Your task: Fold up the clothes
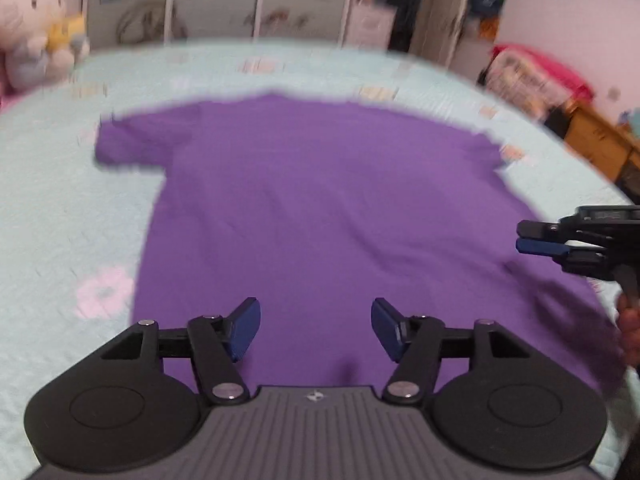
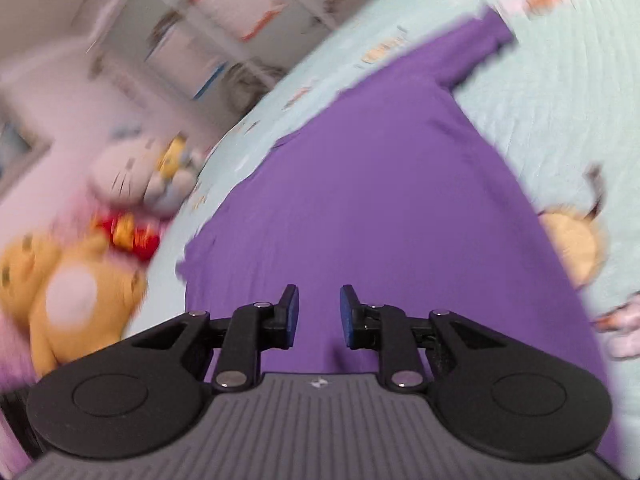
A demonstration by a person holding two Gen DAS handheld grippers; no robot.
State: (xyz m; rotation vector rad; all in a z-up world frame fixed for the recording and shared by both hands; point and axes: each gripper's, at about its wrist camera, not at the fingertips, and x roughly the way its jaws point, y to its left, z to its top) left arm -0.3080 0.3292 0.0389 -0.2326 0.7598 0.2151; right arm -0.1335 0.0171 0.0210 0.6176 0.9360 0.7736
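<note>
left wrist view shows you the pale green bedspread (image 1: 48, 208) filling most of the picture, with a purple t-shirt (image 1: 320, 208) spread flat on it, sleeves out to both sides and the collar end lying away from you. the near right corner of the shirt looks rumpled and blurred. along the far edge of the bed you have wardrobe doors (image 1: 248, 0), and at the far left corner a pink plush cat (image 1: 32, 28) sits upright.

your left gripper (image 1: 316, 328) hangs over the shirt's near hem with its jaws wide apart and nothing between the blue pads (image 1: 244, 328). your right gripper (image 1: 532, 238) comes in from the right edge, turned sideways over the shirt's right side, and from here its pads look close together. your hand (image 1: 628, 328) shows just below it.

right wrist view is tilted and heavily blurred. the same shirt (image 2: 360, 208) runs away from you, one sleeve reaching toward the upper right on the bedspread (image 2: 560, 100). the right gripper (image 2: 319, 316) is above the cloth with a narrow gap between its pads, and nothing is caught in it. a yellow plush bear (image 2: 68, 284) and the plush cat (image 2: 132, 176) lie at the left.
</note>
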